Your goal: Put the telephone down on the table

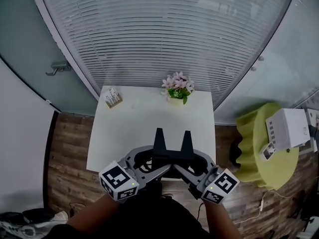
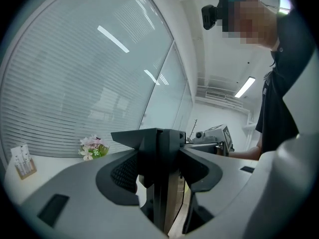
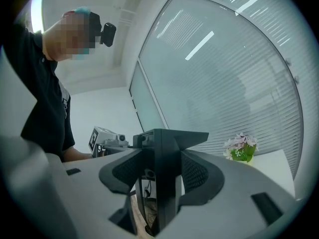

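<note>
The telephone (image 1: 173, 151) is a black piece with two upright prongs, held in the air over the near edge of the white table (image 1: 134, 118). My left gripper (image 1: 154, 161) clamps its left end and my right gripper (image 1: 192, 162) its right end. In the left gripper view the black telephone (image 2: 157, 148) fills the gap between the grey jaws, pads pressed on it. The right gripper view shows the same: the telephone (image 3: 167, 158) is wedged between both jaws. Its underside is hidden.
A pot of pink flowers (image 1: 177, 89) stands at the table's far edge, and a small card holder (image 1: 113, 98) at its far left corner. A yellow-green round stool (image 1: 261, 143) with a white box (image 1: 289, 128) is to the right. Glass walls with blinds lie behind.
</note>
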Tool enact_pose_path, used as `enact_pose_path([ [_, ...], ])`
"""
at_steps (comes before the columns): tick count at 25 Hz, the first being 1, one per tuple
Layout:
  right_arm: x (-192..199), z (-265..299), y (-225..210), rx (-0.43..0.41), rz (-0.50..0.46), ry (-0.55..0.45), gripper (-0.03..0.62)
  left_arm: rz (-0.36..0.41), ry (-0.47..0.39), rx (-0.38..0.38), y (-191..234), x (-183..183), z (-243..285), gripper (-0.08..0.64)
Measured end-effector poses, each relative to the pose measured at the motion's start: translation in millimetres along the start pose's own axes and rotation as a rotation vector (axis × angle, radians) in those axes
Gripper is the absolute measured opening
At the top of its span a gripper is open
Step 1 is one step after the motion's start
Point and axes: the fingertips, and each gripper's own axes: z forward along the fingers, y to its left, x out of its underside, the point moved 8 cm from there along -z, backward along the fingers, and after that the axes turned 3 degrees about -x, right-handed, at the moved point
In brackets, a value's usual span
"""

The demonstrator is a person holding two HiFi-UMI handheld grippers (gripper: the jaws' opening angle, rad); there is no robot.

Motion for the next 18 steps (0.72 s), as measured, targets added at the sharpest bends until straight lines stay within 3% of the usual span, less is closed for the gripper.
enact_pose_path([
  [12, 33.1, 61.1, -74.0, 0.044, 0.172, 0.096, 0.245, -0.148, 0.088, 0.041, 97.7, 31.3, 30.4, 0.247],
  [18, 61.4, 77.5, -116.3, 0.026, 0.250, 0.176, 0.245, -0.279, 0.127, 0.015, 131.1, 65.3, 51.3, 0.247],
])
